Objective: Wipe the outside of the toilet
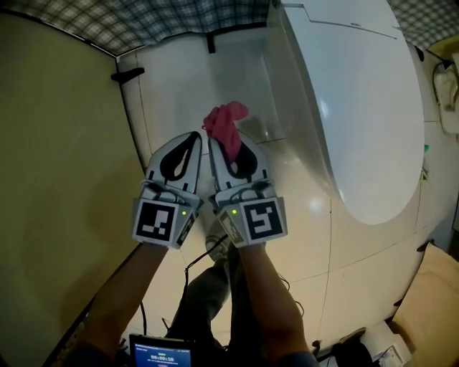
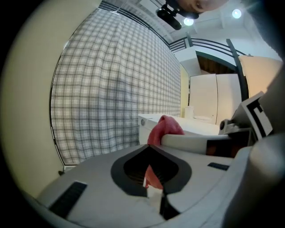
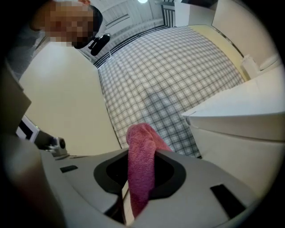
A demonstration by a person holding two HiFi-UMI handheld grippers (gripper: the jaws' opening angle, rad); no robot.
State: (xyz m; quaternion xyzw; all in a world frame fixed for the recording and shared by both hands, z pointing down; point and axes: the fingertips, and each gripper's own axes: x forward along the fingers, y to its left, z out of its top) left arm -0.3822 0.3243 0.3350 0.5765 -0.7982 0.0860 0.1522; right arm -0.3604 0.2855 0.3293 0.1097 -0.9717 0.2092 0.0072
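Looking down in the head view, both grippers sat side by side over a pale white surface [image 1: 179, 86], between a beige wall [image 1: 57, 179] and the toilet [image 1: 358, 107], whose lid was down. The right gripper [image 1: 219, 147] was pinching a pink cloth [image 1: 226, 125], which bunched up past its tips, near the toilet's side but apart from it. The left gripper [image 1: 192, 143] lay just beside it, its jaws pressed together. A checked wall [image 1: 143, 21] ran across the top, and a small screen [image 1: 161, 355] glowed at the bottom edge. From the left gripper view, the left gripper [image 2: 149, 147] had its jaws closed; a red sliver showed in the dark opening, though what it was could not be told. Beyond stood the cloth [image 2: 165, 127], the toilet [image 2: 200, 126] and the checked wall [image 2: 116, 89]. From the right gripper view, the right gripper [image 3: 140, 151] was clamped on the cloth [image 3: 140, 178], which stood upright between its jaws, with the toilet [image 3: 240, 133] at right.
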